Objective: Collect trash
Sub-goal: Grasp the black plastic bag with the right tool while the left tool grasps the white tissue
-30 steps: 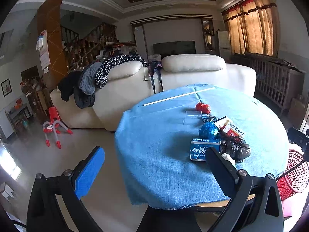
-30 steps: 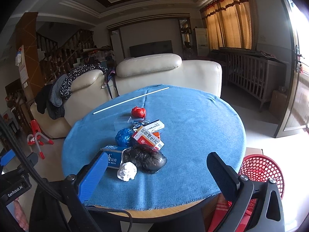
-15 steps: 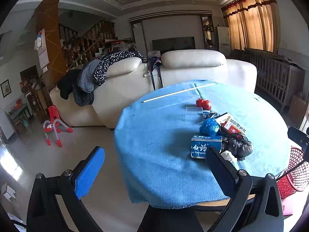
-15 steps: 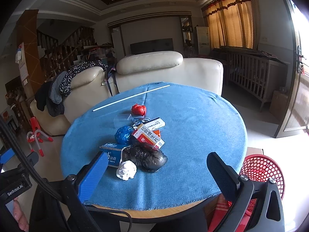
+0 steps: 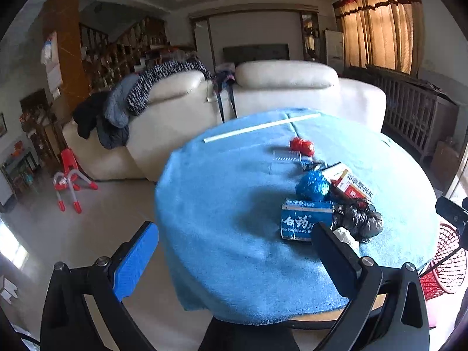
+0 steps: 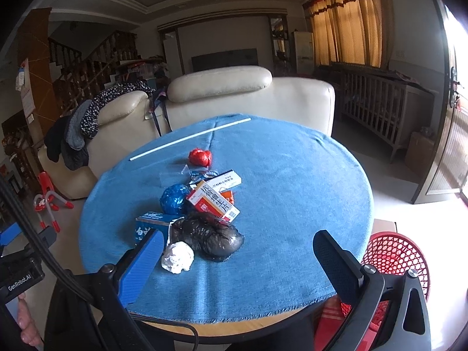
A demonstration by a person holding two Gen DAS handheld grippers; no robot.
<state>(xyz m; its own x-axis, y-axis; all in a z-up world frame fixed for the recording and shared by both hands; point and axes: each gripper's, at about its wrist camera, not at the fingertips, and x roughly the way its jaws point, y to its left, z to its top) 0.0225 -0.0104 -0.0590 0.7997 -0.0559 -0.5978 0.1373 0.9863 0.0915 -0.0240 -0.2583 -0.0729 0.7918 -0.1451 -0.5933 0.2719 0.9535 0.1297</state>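
Trash (image 6: 204,204) lies untouched on the table (image 6: 292,190); left gripper (image 5: 234,251) and right gripper (image 6: 237,257) gape wide, empty.

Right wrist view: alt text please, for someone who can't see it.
Open right gripper hovers at the near edge of a round blue-clothed table holding a trash pile: white wad, black bag, boxes. A red basket stands right of the table.
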